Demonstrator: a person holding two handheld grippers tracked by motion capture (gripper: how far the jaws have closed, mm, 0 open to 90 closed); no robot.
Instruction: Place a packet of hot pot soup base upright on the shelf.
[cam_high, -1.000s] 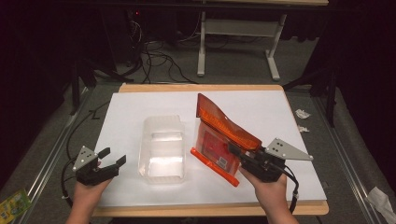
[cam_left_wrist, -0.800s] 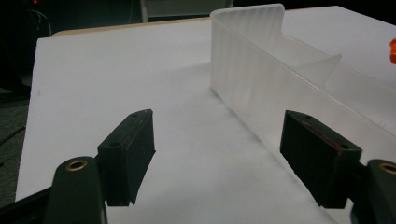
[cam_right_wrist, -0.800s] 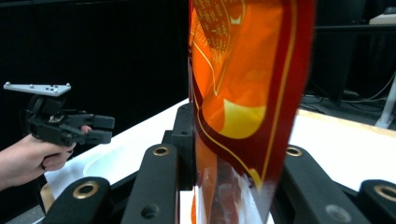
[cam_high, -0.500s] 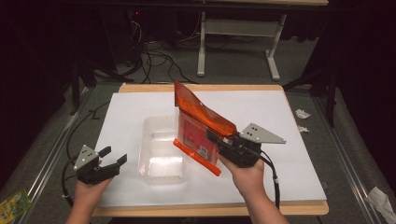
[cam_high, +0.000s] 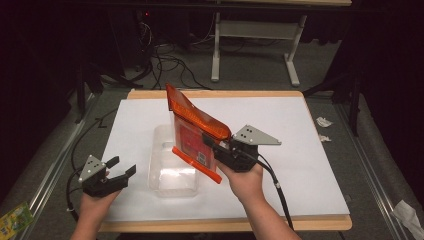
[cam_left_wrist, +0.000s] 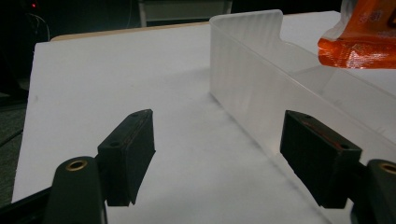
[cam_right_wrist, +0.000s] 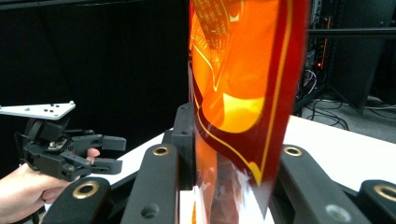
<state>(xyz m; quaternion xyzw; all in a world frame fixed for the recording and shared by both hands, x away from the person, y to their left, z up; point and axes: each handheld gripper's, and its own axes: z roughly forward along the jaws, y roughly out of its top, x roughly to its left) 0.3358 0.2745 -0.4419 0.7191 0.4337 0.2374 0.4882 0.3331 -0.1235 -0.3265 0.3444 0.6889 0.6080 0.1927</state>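
White desk (cam_high: 310, 150): right tongs (cam_high: 212, 145) are clenching the orange pouch (cam_high: 197, 132), hanging over the clear bin (cam_high: 172, 162), not yet inside; left tongs (cam_high: 120, 170) are waiting, released.

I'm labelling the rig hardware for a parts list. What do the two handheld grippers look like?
Both are black. The left gripper and right gripper each carry a grey three-cornered plate with small holes on top. A black cable trails from the right one. The jaws are black blocks on arms with brass-ringed pivots. No sleeves show on the forearms.
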